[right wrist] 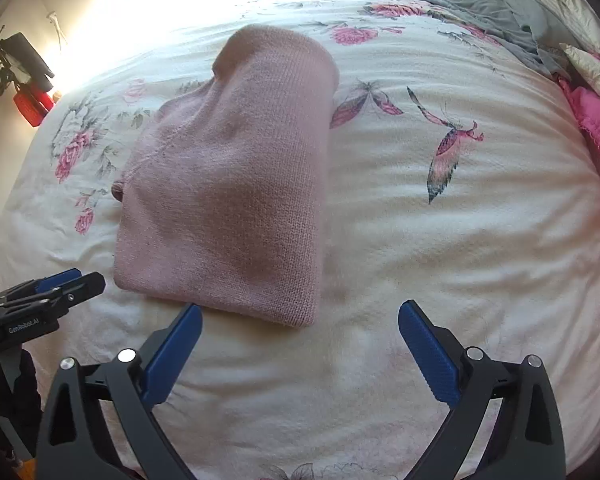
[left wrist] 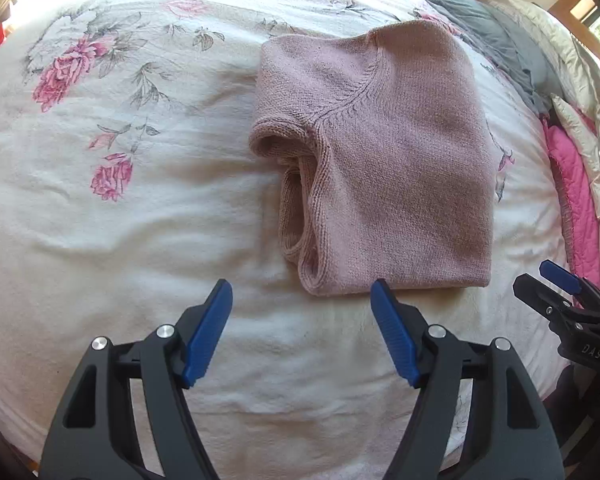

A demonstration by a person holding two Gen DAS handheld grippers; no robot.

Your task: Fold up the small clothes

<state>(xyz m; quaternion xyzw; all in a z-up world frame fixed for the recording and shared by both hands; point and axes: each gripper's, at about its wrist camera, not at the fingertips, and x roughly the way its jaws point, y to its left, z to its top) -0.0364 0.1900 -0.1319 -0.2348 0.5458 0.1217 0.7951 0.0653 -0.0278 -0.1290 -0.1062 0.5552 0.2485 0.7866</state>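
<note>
Dusty-pink knitted sweater [left wrist: 384,168], lying folded compact on the white rose-printed bedspread [left wrist: 100,208], near edge just ahead of the left gripper [left wrist: 302,304] and right gripper [right wrist: 300,322], both jaws apart and empty: likely finished; if tidying, pinch corners shallowly.
</note>
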